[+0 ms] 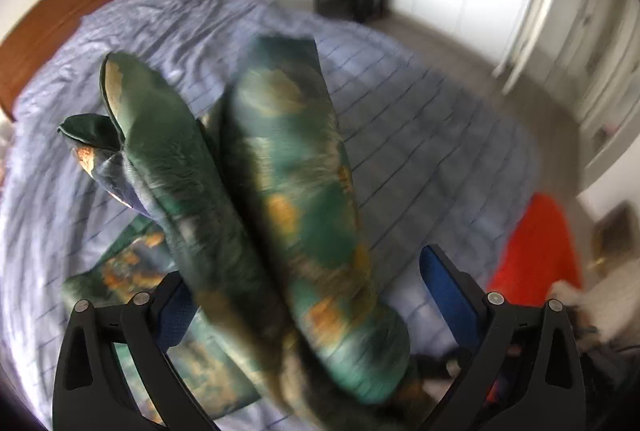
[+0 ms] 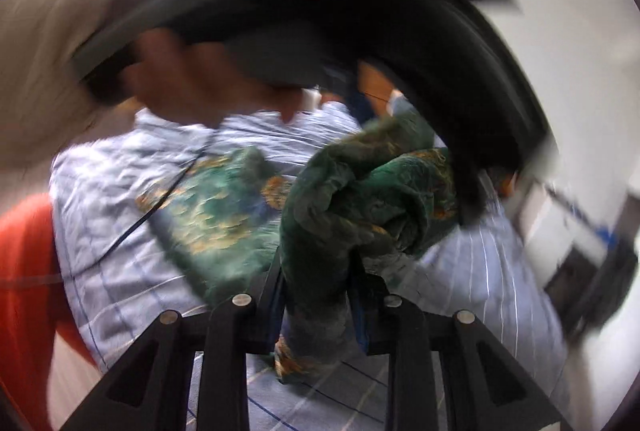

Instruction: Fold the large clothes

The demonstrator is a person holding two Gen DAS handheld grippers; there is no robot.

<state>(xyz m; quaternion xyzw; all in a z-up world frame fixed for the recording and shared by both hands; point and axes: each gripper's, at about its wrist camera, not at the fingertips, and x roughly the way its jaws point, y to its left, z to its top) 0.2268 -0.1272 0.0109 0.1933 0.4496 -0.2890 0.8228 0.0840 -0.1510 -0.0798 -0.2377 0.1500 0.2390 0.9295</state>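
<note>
A: While you lift the green patterned garment [image 1: 280, 199] off the bed [image 1: 420, 135], no neat fold shows yet; judging by the bunching, nearly all the folding is left.

B: And your tools?

A: Your right tool [image 2: 320, 295] is clamped on a wad of the cloth. Your left tool [image 1: 304, 315] has its jaws standing wide with fabric hanging between them; whether it pinches anything, I cannot tell.

B: Any containers?

A: None that you're using; part of the garment trails on the bed.
</note>
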